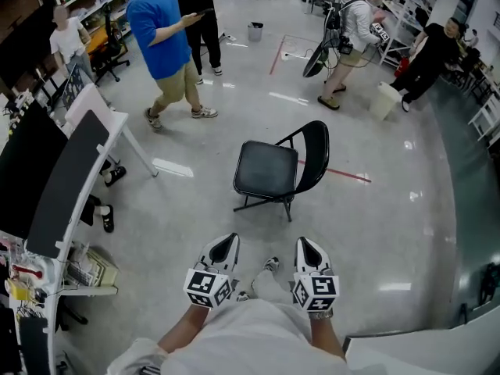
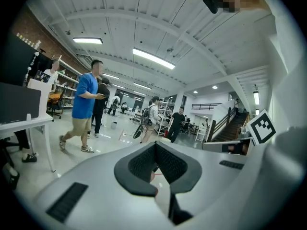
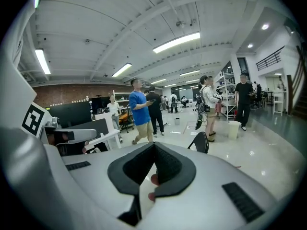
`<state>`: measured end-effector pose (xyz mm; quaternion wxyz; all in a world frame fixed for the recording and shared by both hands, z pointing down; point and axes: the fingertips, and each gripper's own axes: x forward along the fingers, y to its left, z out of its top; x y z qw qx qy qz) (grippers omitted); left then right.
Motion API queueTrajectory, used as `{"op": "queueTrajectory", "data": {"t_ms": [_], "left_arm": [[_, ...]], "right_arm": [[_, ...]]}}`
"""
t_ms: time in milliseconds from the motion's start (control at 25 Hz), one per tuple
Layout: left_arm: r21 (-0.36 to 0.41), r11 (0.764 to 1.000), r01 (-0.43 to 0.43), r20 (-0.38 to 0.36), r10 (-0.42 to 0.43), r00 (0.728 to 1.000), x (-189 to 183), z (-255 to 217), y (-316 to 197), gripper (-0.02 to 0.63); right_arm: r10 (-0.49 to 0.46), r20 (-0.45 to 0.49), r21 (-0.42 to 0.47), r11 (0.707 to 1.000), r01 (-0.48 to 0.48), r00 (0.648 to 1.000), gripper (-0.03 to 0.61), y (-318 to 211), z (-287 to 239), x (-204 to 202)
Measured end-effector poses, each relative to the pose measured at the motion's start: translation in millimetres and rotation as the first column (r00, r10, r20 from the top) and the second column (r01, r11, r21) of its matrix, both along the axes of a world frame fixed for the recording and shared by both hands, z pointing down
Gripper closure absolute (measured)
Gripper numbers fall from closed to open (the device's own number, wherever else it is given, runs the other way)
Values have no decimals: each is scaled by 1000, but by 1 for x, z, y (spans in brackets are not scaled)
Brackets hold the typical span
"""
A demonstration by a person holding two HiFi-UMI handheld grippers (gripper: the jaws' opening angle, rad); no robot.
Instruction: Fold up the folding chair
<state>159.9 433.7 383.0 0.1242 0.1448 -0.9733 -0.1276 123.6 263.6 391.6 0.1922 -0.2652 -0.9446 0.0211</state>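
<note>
A black folding chair (image 1: 280, 168) stands unfolded on the grey floor in the middle of the head view, its seat facing me and its backrest (image 3: 202, 141) to the right. My left gripper (image 1: 224, 248) and right gripper (image 1: 307, 250) hang side by side a short way in front of the chair, apart from it. Both are shut with nothing between the jaws. In the left gripper view (image 2: 154, 153) the chair is hidden behind the jaws; in the right gripper view (image 3: 154, 163) only its backrest shows.
A white desk (image 1: 86, 156) with a black panel stands at the left, with clutter below it. Several people walk or stand beyond the chair, one in a blue shirt (image 1: 158, 30). A white bin (image 1: 384, 100) is at the back right. A red tape line (image 1: 344, 173) crosses the floor.
</note>
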Motion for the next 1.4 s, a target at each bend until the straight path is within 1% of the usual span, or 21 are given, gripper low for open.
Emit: {"op": "queueTrajectory", "data": {"t_ms": [240, 440, 640, 880, 960, 1120, 1400], "left_arm": [[-37, 999, 9, -19, -10, 1000, -50, 2, 1, 603], [-52, 999, 8, -27, -9, 1000, -98, 0, -11, 603], [-65, 998, 5, -19, -6, 1000, -145, -3, -30, 603], [-72, 996, 45, -7, -45, 999, -195, -2, -44, 603], [-71, 996, 50, -5, -51, 999, -205, -3, -49, 603], [-72, 996, 58, -18, -60, 998, -213, -2, -53, 603], [-56, 997, 50, -41, -52, 998, -243, 16, -35, 603]], "right_arm": [[-7, -27, -21, 1000, 7, 1000, 574, -2, 11, -54], [-14, -54, -34, 999, 12, 998, 574, -12, 20, -101], [-18, -47, -46, 999, 16, 999, 574, -27, 19, -155], [-32, -19, -42, 999, 31, 999, 574, -49, 15, -215], [-26, -16, -40, 999, 26, 1000, 574, -55, 13, -227], [-22, -20, -44, 999, 21, 1000, 574, -64, 11, -240], [7, -32, -22, 1000, -8, 999, 574, -55, 26, -262]]}}
